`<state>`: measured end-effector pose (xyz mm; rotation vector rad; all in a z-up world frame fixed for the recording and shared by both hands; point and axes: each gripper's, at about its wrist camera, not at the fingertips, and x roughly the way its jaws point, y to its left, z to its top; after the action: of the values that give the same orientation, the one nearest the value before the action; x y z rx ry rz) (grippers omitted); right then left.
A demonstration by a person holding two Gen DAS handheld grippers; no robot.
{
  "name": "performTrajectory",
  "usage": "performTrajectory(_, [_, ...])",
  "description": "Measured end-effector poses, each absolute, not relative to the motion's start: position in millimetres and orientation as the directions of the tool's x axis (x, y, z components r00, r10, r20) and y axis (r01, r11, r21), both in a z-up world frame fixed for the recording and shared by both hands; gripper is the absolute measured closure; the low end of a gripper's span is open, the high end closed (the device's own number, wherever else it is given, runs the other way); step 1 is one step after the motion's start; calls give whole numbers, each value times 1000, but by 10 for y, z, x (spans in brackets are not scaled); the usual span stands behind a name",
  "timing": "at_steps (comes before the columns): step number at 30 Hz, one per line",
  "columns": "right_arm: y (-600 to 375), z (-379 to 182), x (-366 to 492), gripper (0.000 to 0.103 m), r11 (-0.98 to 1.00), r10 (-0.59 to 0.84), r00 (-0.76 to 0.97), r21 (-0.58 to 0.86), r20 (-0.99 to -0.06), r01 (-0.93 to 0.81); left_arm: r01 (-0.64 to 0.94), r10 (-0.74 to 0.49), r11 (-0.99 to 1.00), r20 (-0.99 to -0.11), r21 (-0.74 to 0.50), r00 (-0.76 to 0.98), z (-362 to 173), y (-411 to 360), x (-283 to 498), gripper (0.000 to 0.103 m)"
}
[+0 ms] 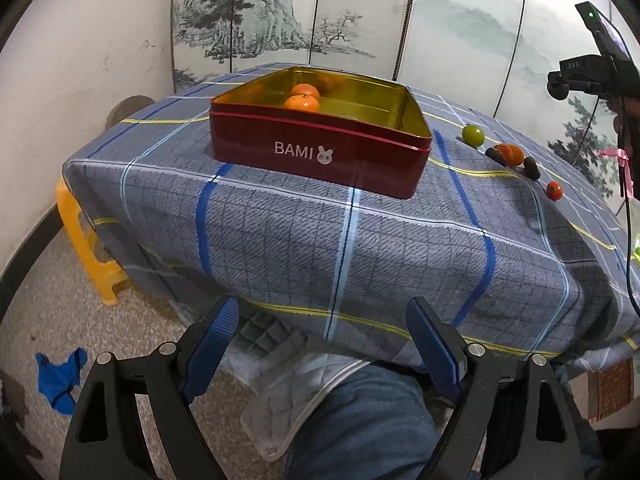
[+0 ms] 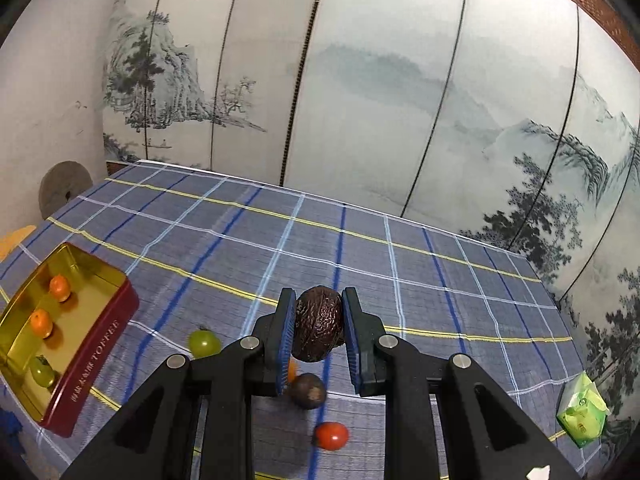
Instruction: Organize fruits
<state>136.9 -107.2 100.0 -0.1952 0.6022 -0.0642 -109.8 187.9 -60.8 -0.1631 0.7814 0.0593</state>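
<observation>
Fruit: a wrinkled dark date [image 2: 319, 328] sits clamped in the right claw [image 2: 319, 330]; below it, a tomato [image 2: 330, 435]. Left claw [image 1: 326, 354] gapes empty.

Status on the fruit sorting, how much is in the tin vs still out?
Done: two oranges and a green tomato sit in the red tin.
In hand: the right gripper is shut on a dark wrinkled fruit, held above the cloth; the left gripper is open and empty.
Left: a green tomato, another dark fruit, a red tomato and a partly hidden orange one.
</observation>
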Motion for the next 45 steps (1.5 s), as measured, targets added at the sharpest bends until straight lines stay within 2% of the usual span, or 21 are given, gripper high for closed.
performTrajectory(27, [-120,890,1275,82,958,-21,819,-246,-573,-148,-200,14,965,-731,-168,683,-824,2222,-1237,17])
performTrajectory(41, [592,551,1313,82,925,86,762,-233,-642,-301,-236,45,960,-747,-151,663,-866,2293,-1280,17])
performTrajectory(45, [846,389,1365,82,907,134,714,-206,-687,-367,-252,58,957,-755,-145,653,-887,2331,-1307,17])
